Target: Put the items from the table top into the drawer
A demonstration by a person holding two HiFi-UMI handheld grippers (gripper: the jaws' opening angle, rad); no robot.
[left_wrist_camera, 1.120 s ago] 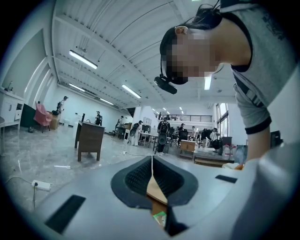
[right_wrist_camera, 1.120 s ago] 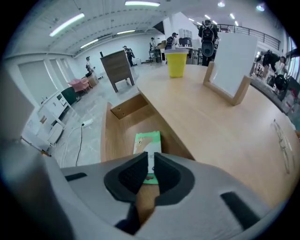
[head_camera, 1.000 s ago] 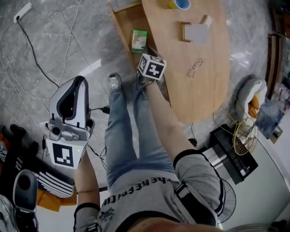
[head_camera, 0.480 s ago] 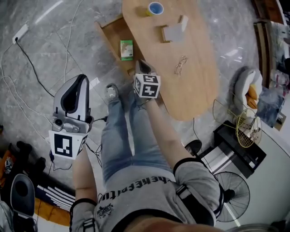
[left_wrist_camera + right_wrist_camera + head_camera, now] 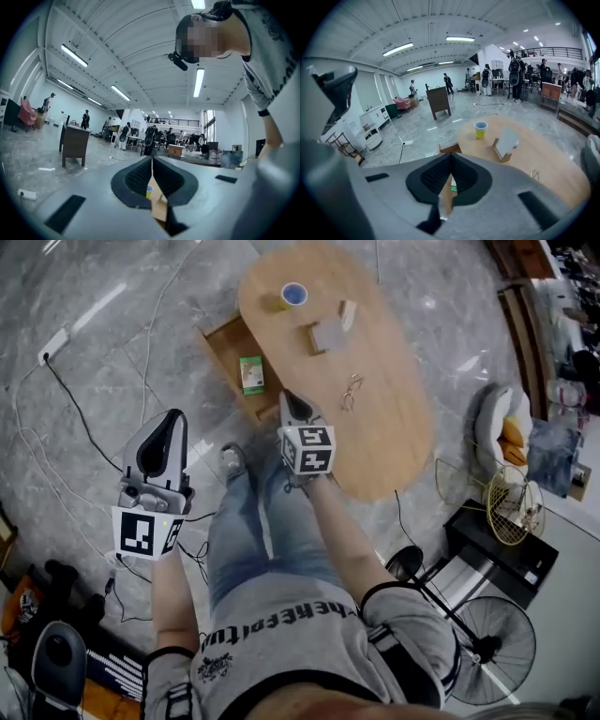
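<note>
An oval wooden table (image 5: 394,427) carries a yellow cup (image 5: 293,294), a small wooden stand with a grey card (image 5: 328,332) and a pair of glasses (image 5: 351,390). At its left side an open wooden drawer (image 5: 225,345) holds a green box (image 5: 250,373). My right gripper (image 5: 289,401) hangs shut and empty over the table's near left edge. In the right gripper view the right gripper (image 5: 451,158) looks down at the cup (image 5: 480,130), the stand (image 5: 506,143) and the drawer (image 5: 449,148). My left gripper (image 5: 173,420) is shut and empty over the floor, left of the drawer. The left gripper (image 5: 152,161) points level across the room.
Cables and a power strip (image 5: 54,343) lie on the marble floor at the left. A cushioned seat (image 5: 506,432), a wire basket (image 5: 514,507), a black box (image 5: 497,549) and a fan (image 5: 487,652) stand to the right of the table. My legs are below the grippers.
Both grippers have risen, the right one more, up and away from the drawer's edge. The table and drawer look smaller and farther off. Both stay shut.
</note>
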